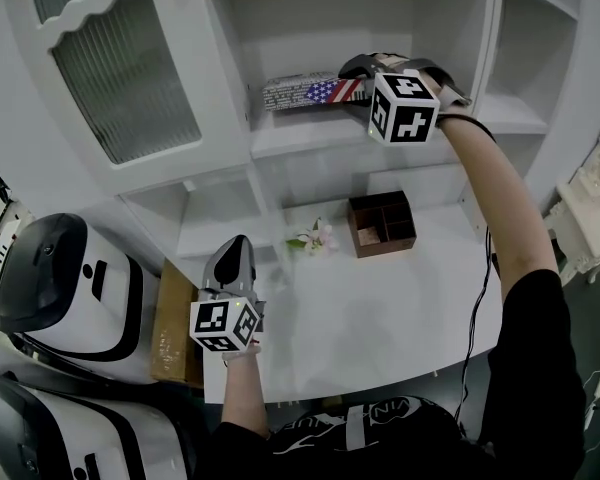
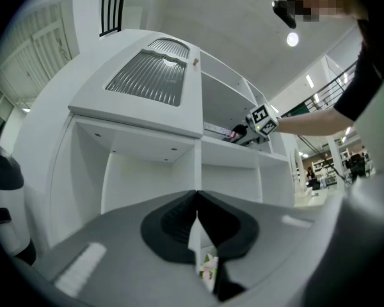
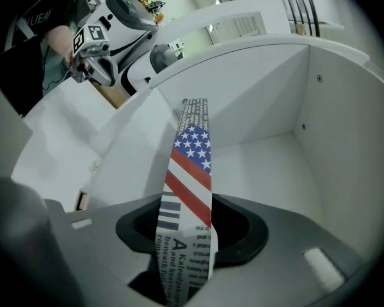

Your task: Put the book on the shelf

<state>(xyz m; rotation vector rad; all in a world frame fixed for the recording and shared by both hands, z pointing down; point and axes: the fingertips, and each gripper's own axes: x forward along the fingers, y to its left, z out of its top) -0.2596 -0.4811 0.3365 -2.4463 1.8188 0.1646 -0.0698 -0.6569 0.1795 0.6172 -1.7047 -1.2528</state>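
My right gripper [image 1: 358, 68] is up at the shelf [image 1: 310, 136] and its jaws are closed on the near end of the book [image 1: 302, 92], the one with the flag cover. The book lies flat on the shelf board, its far end pointing left into the compartment. My left gripper [image 1: 237, 248] hangs low over the left part of the desk [image 1: 400, 308], with its jaws together and nothing between them.

I judge the step in hand is the release. To do it well, I should first be sure the whole book rests on the board and no corner hangs over the front edge. Then I should open the jaws evenly, so neither pad drags the cover, and draw the gripper straight back toward me, without lifting. If the book sits too near the edge, a small push to the far side before opening is safer. The left gripper has no part here; keeping it away from the flower [image 1: 315, 238] and the wooden box [image 1: 382, 224] is enough.
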